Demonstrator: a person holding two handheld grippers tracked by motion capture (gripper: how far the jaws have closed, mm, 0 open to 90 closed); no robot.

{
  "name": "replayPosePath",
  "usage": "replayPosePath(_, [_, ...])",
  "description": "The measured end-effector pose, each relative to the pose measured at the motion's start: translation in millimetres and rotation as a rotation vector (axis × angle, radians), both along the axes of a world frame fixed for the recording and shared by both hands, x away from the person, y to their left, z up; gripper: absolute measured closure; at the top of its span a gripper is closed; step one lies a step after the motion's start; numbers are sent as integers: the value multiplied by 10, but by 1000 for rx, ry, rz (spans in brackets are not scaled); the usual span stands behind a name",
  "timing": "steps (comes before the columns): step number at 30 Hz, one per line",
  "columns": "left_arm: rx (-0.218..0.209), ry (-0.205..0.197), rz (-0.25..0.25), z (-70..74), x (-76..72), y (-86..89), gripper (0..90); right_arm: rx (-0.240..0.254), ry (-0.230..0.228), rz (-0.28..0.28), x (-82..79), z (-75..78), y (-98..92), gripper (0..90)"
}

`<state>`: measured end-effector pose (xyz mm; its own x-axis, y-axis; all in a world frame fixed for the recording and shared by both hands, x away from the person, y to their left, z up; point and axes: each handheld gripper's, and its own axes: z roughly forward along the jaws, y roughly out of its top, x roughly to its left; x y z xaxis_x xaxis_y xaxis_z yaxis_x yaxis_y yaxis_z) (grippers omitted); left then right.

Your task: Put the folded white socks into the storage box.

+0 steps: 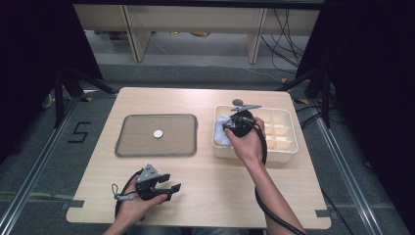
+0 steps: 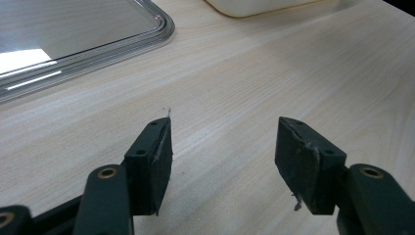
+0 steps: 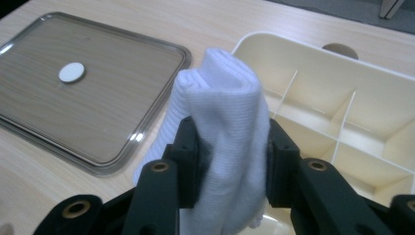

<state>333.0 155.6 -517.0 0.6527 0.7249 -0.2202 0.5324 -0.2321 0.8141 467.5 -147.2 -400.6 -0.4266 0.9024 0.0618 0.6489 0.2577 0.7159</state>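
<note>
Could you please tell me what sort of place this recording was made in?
Probably a lab recording station: a light wooden table fenced by black curtains, loose cables on the floor behind, and a taped number beside the table.

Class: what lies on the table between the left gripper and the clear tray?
Nothing: in the high view, bare wooden table separates the left gripper from the clear tray.

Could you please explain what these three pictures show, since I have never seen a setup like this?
A person at a light wooden table holds a two-jaw black tool in each hand. One camera looks down from above; one rides on each tool. The right gripper clamps a folded white cloth over a cream plastic divided box. The left gripper rests open near the table's front edge. A clear rectangular tray holds a small white disc.
</note>
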Motion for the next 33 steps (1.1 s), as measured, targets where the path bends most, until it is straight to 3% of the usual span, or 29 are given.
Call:
replayPosePath(11, [-5, -3, -2, -16, -5, -11, 386, -59, 6, -8, 70, -139, 35, 657])
replayPosePath(33, [-3, 10, -9, -19, -14, -26, 384, -120, 51, 6, 123, -260, 175, 657])
